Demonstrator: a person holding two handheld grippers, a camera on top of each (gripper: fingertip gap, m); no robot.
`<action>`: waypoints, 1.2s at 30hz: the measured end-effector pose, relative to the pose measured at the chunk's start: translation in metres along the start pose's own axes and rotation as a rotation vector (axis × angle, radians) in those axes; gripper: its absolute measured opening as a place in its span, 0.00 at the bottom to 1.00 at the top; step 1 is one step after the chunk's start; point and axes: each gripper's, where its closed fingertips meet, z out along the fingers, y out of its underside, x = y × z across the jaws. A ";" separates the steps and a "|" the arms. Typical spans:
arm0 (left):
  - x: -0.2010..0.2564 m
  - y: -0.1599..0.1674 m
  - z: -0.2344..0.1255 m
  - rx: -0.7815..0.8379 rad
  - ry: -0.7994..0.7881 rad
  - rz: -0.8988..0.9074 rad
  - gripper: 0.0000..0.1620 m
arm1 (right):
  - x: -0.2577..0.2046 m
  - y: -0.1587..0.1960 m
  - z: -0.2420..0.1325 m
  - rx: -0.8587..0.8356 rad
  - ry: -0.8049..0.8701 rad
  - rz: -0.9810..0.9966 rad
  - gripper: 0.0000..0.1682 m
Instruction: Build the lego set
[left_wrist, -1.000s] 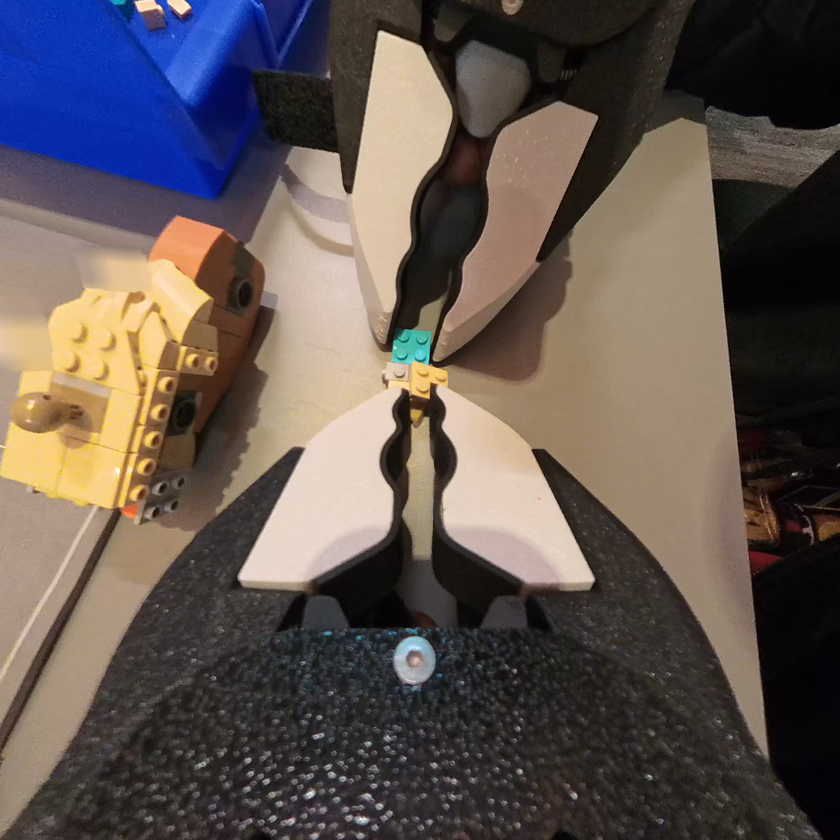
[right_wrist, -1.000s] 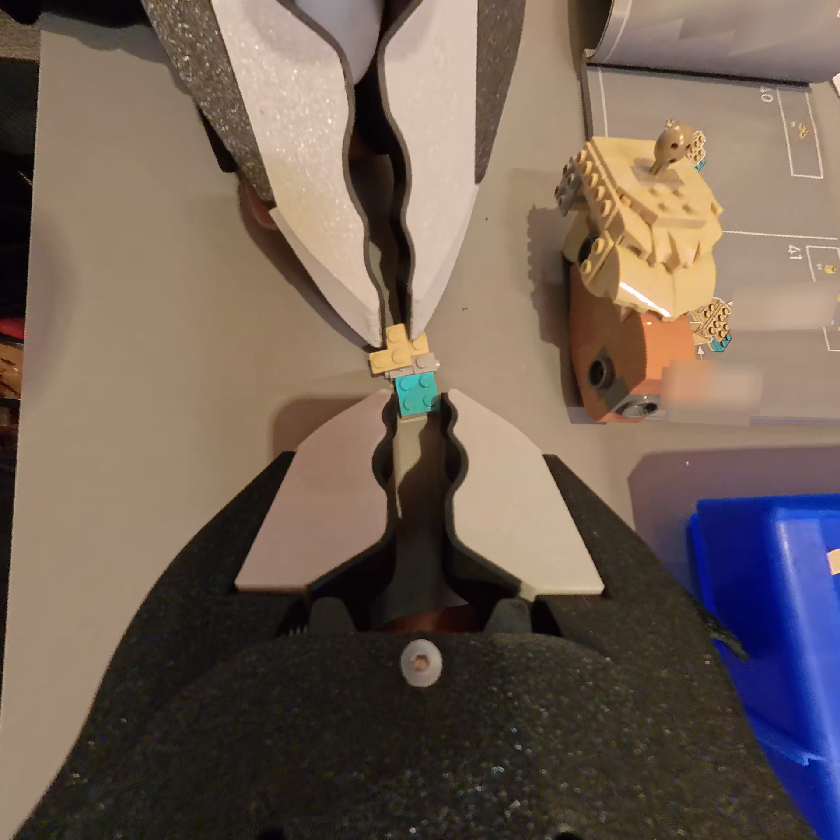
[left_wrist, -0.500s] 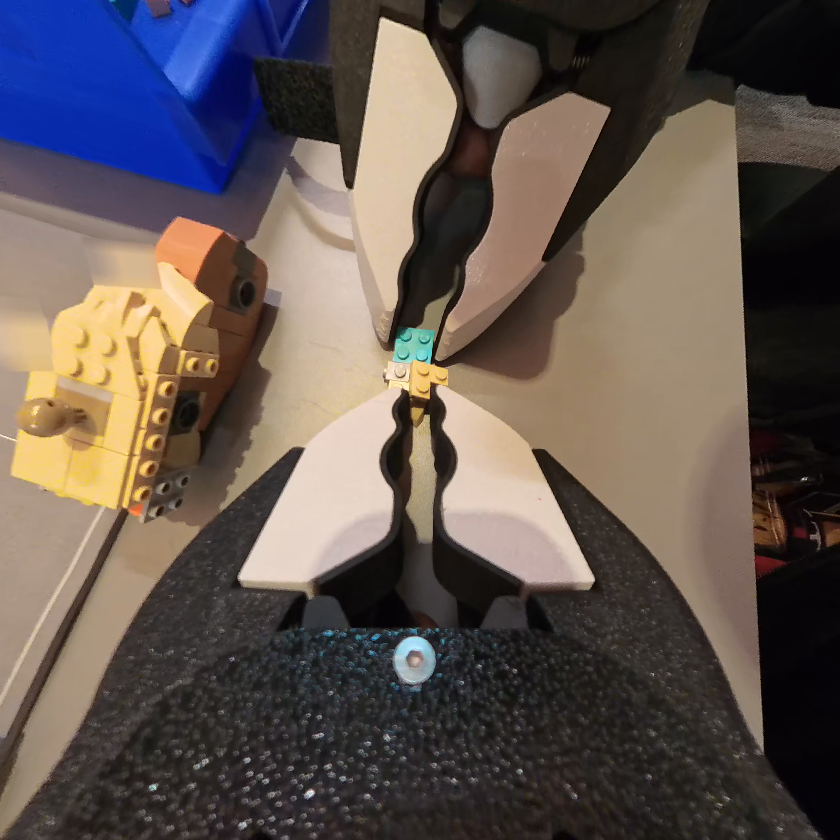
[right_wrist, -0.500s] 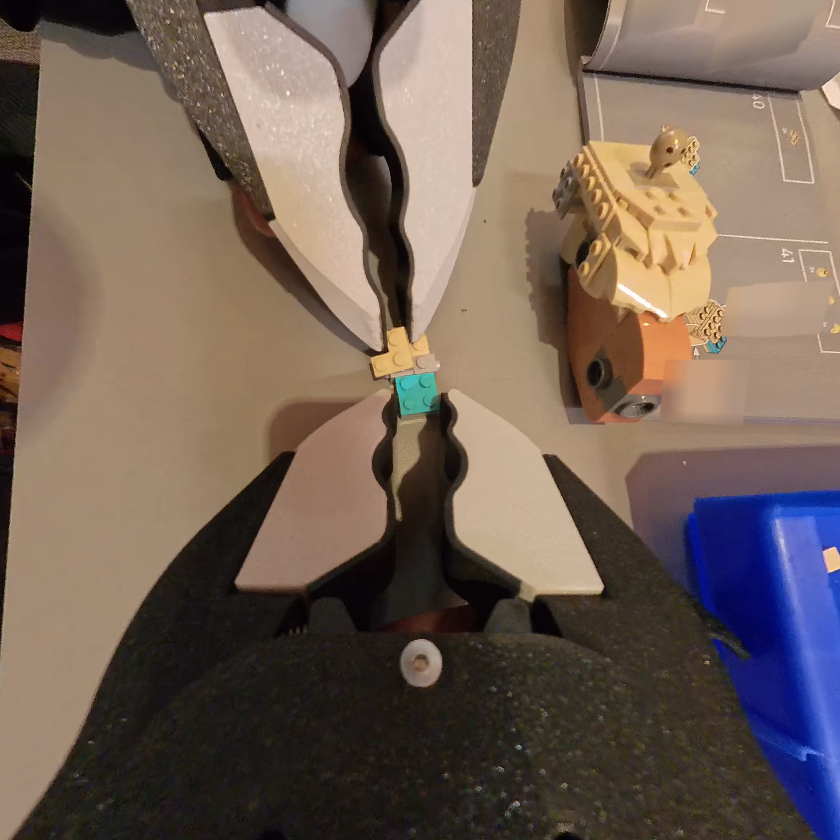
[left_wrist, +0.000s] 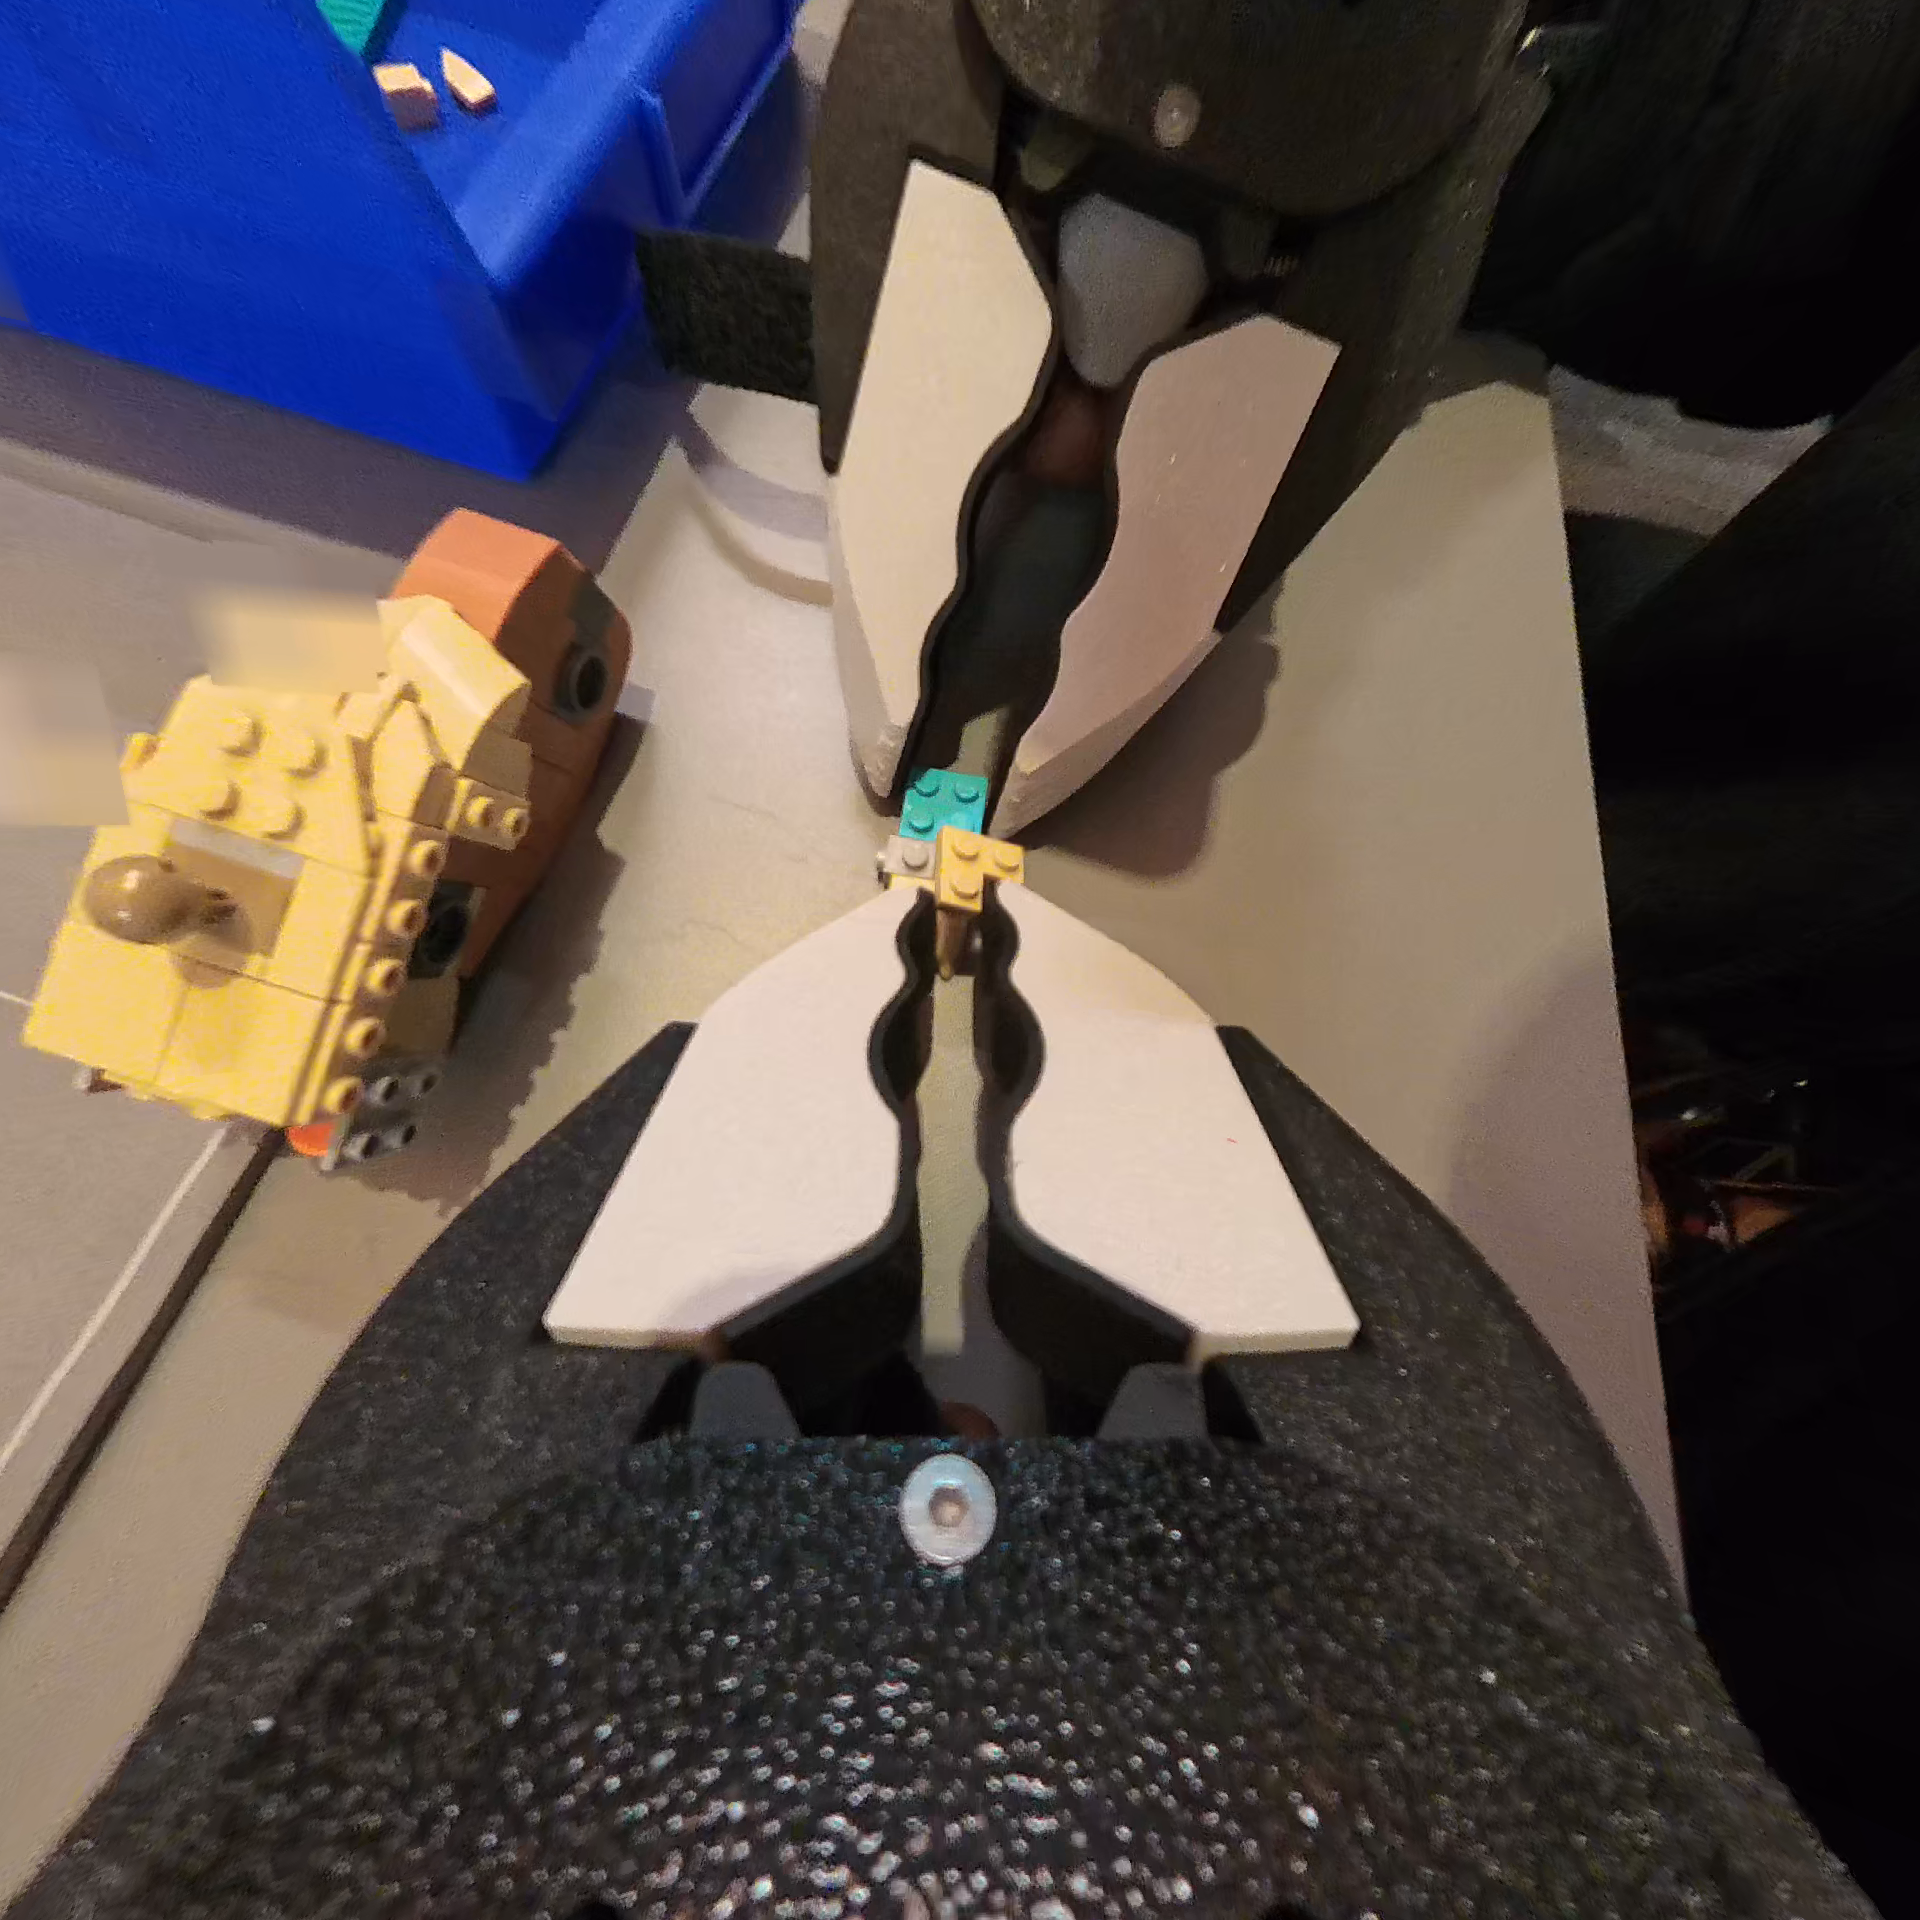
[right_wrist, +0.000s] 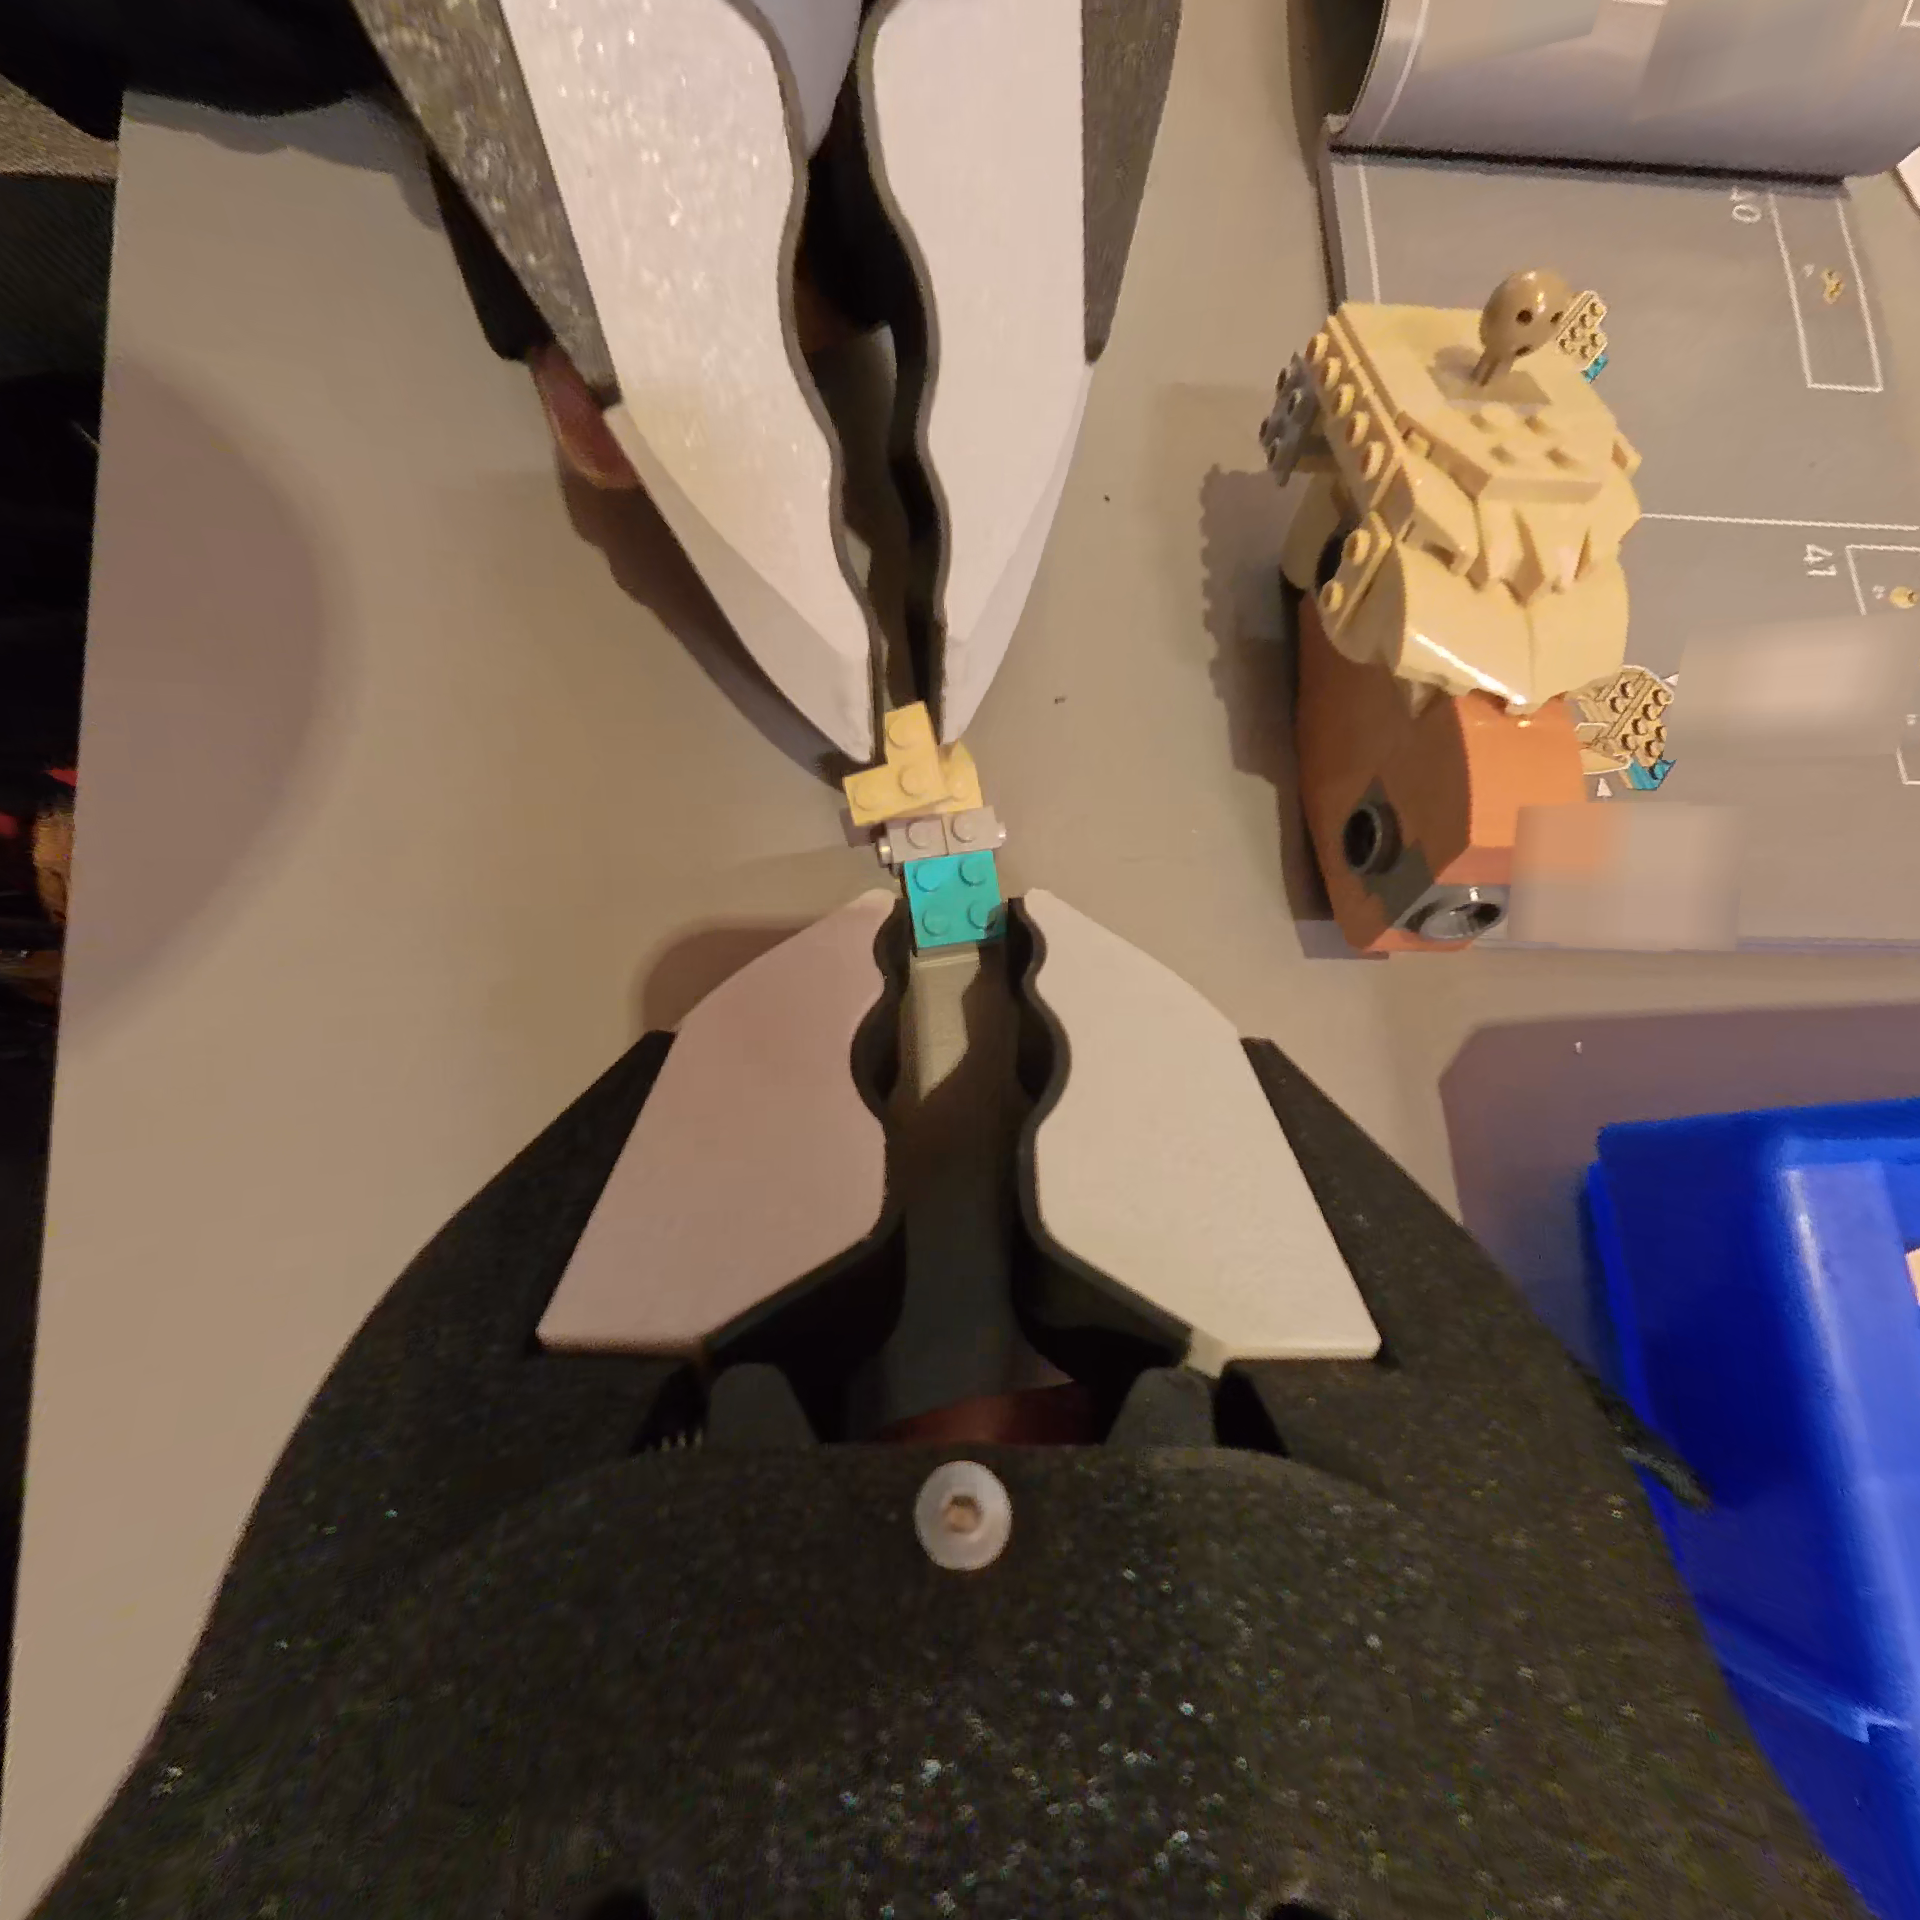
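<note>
The tan and brown lego model (left_wrist: 312, 883) lies left on the grey table (left_wrist: 1351, 831). The left gripper (left_wrist: 951, 914), nearly closed, pinches the tan corner plate (left_wrist: 977, 868). Straight opposite, the right gripper (right_wrist: 956, 914) clamps the teal plate (right_wrist: 954, 899), seemingly joined through a grey plate (right_wrist: 945, 831). Open room rightward.

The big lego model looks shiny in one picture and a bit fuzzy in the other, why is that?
Right wrist view: warm light from above glares off the model's smooth tan slopes, and it casts a dark shadow to its left. Left wrist view: the model sits near the wide-angle edge, so it looks stretched and slightly blurred; the small bricks in the middle stay sharp.
</note>
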 end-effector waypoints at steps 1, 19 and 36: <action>-0.001 -0.001 -0.001 0.013 0.007 -0.011 0.04 | 0.000 0.000 0.000 0.000 -0.002 0.002 0.10; -0.004 -0.007 -0.011 0.091 0.064 -0.110 0.05 | -0.001 0.001 -0.001 0.005 -0.014 0.009 0.10; -0.007 -0.010 -0.017 0.150 -0.006 -0.207 0.05 | 0.003 -0.009 -0.012 0.100 0.031 0.008 0.16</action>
